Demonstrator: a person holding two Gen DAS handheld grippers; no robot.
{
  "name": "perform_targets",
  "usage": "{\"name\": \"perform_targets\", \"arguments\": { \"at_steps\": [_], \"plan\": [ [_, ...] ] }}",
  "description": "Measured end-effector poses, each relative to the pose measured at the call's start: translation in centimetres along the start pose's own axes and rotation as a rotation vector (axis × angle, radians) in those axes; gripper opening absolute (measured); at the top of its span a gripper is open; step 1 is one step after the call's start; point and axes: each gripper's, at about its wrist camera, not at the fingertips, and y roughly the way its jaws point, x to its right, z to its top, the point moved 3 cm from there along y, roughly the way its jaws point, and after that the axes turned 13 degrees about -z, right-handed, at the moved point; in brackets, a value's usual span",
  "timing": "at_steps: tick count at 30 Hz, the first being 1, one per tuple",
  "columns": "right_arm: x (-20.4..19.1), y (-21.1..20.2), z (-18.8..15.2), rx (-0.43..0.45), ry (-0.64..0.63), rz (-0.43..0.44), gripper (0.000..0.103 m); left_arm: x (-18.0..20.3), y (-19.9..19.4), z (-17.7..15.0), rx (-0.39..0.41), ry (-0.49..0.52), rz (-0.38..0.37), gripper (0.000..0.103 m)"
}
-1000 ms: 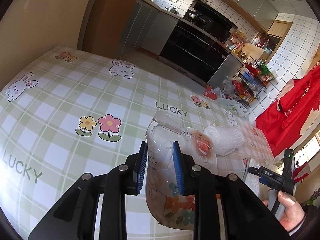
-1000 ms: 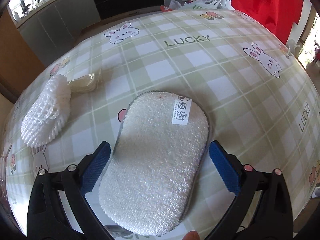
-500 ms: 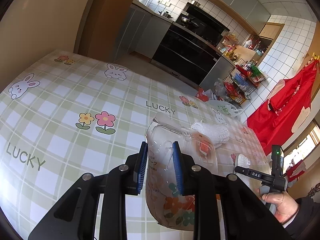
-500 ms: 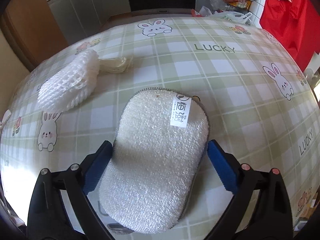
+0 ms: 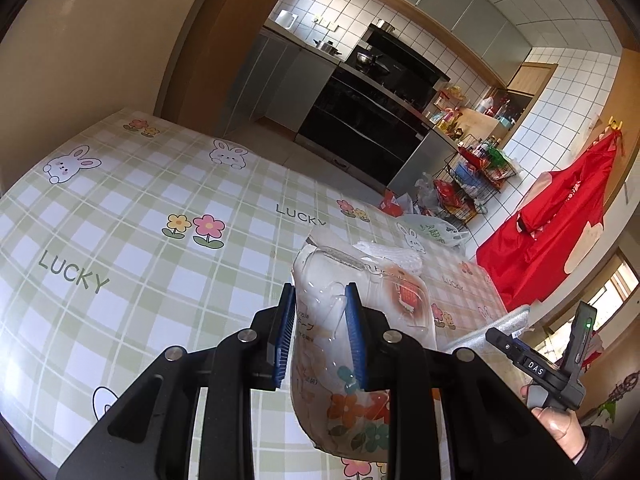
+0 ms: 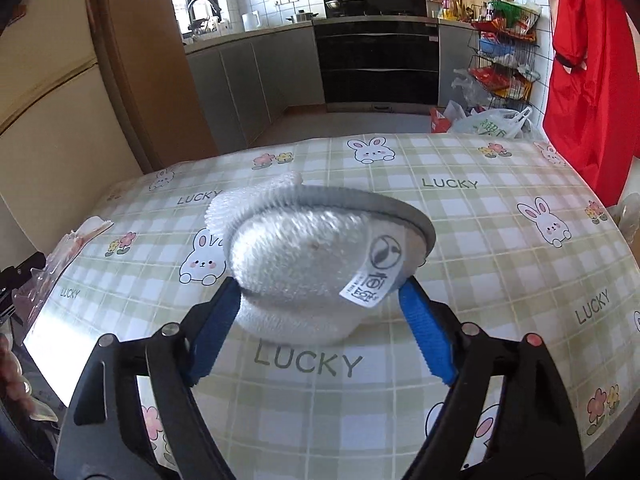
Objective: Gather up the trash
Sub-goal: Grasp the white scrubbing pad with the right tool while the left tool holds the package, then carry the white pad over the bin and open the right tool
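Lifted since a moment ago, the white oval scouring pad with a grey rim and a small white label point(image 6: 320, 256) now hangs tilted above the table instead of lying flat on it, its labelled edge tipped toward the right wrist camera. The right gripper point(image 6: 320, 312) has its blue-padded jaws set wide but pressing on the pad's two sides, so the pad is bowed between them. Behind the pad, on the green-and-white checked tablecloth with rabbits, flowers and "LUCKY" lettering point(image 6: 500, 232), a white foam fruit net point(image 6: 228, 208) lies partly hidden by the pad's far edge.

The left gripper point(image 5: 320, 316) is pinching a clear plastic bag printed with orange flowers and a red label point(image 5: 360, 320); its blue pads are drawn close together with the crumpled film caught between them, and the bag hangs clear of the cloth, as it did before. In the left wrist view the white net point(image 5: 396, 252) peeks out just past the top of the bag, and the pad's pale edge point(image 5: 512, 318) shows at the right, next to the other tool's black body.

Beyond the table stand a black oven unit point(image 6: 380, 64), a wire rack crowded with packets point(image 6: 504, 60) and a red garment hanging on the tiled wall point(image 6: 588, 76).
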Motion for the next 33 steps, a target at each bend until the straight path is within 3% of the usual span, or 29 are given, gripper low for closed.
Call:
{"name": "perform_targets", "arguments": {
  "at_steps": [14,33],
  "plan": [
    [0.4,-5.2,-2.0,0.069,0.002,0.076,0.079,3.9,-3.1,-0.7,0.017,0.042,-0.01,0.025],
    [-0.3,-20.3,-3.3,0.251,-0.052,0.221,0.079,9.5,-12.3,-0.9,0.09,0.103,-0.024,0.025]
  ]
}}
